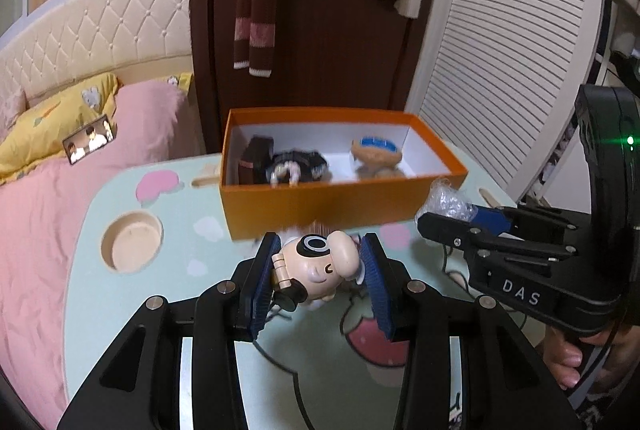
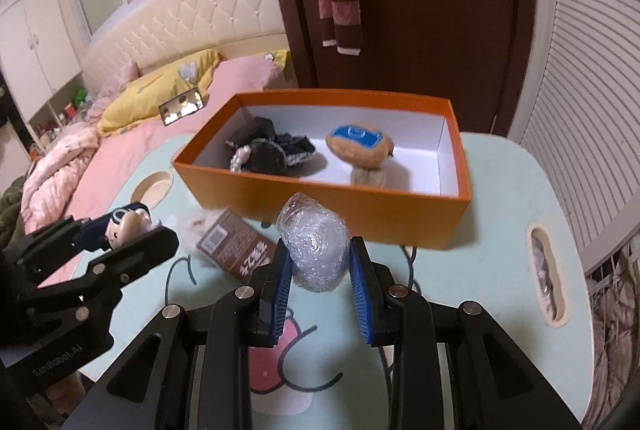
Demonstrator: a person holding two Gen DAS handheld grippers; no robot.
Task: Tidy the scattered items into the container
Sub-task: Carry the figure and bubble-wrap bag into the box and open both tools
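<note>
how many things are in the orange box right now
2, maybe more hidden. A black frilly bundle lies at the left end of the box, and a tan plush with a blue patch sits right of the middle. The left view hints at something dark further left.

Doll (image 1: 320, 266) and wrapped bundle (image 2: 316, 250) clamped before orange box (image 2: 320, 205)

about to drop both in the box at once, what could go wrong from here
1. The left gripper and right gripper are close together; moving to the orange box at once, they may collide.
2. The plastic-wrapped bundle looks slick and rounded, so it could slip.
3. The figurine may land on the black fabric item already inside.
</note>
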